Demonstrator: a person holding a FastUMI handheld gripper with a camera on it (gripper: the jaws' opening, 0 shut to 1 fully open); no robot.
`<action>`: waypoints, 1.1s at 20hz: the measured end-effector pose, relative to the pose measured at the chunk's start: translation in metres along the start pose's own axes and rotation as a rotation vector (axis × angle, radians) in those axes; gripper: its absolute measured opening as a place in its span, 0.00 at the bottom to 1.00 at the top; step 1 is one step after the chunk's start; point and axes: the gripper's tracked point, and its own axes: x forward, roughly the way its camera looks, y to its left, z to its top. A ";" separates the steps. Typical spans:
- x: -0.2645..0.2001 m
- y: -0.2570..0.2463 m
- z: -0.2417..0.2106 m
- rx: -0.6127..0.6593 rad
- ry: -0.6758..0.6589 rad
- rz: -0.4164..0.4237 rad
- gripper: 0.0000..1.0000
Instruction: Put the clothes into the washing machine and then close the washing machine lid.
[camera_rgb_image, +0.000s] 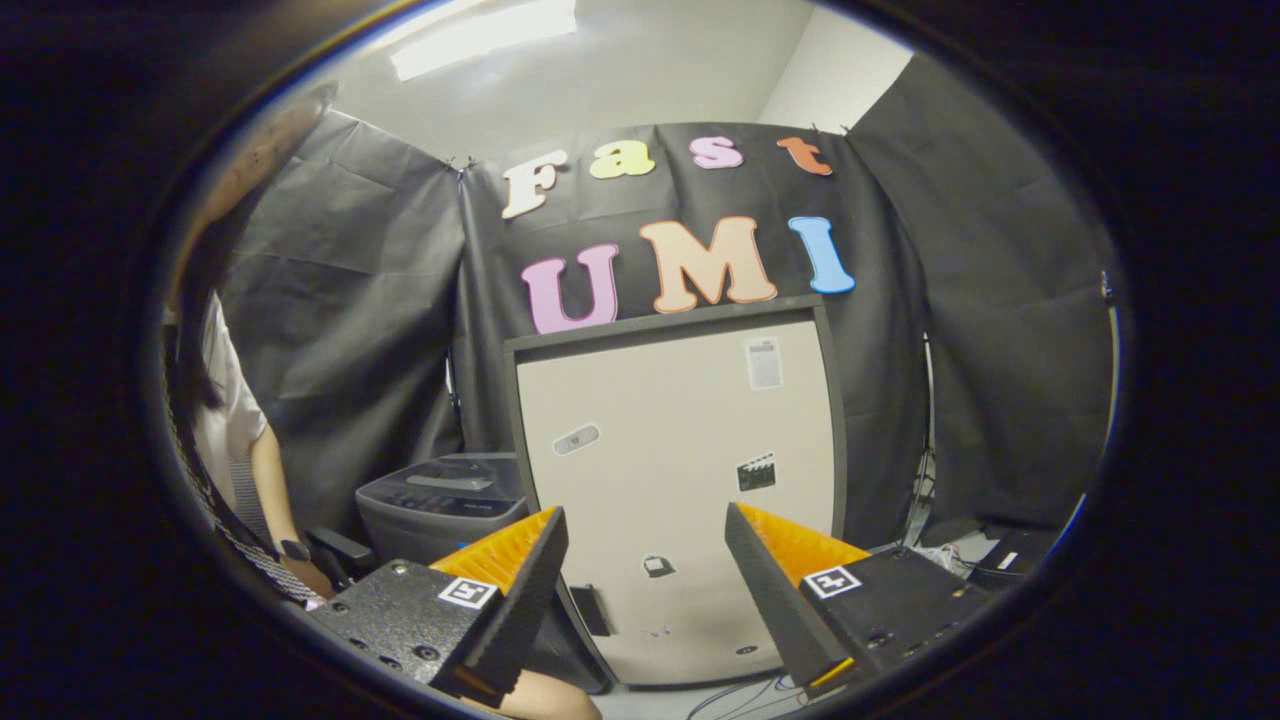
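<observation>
Clothes, likely soft and light, want a bunched-fold pinch; gripper (646, 570) jaws wide, empty, washing machine (440, 505) beyond.

Dim booth, bright ceiling light (480, 35) glaring overhead, strong fisheye bending at edges, centre sharp, rim soft

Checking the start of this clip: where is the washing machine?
The washing machine sits beyond the open gripper, behind its left finger, between the tall beige panel and the seated person.
</observation>
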 end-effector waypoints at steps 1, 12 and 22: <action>-0.001 0.002 -0.004 -0.005 0.012 0.004 0.96; -0.010 0.016 -0.027 -0.087 0.099 0.050 0.96; -0.010 0.018 -0.028 -0.085 0.099 0.058 0.96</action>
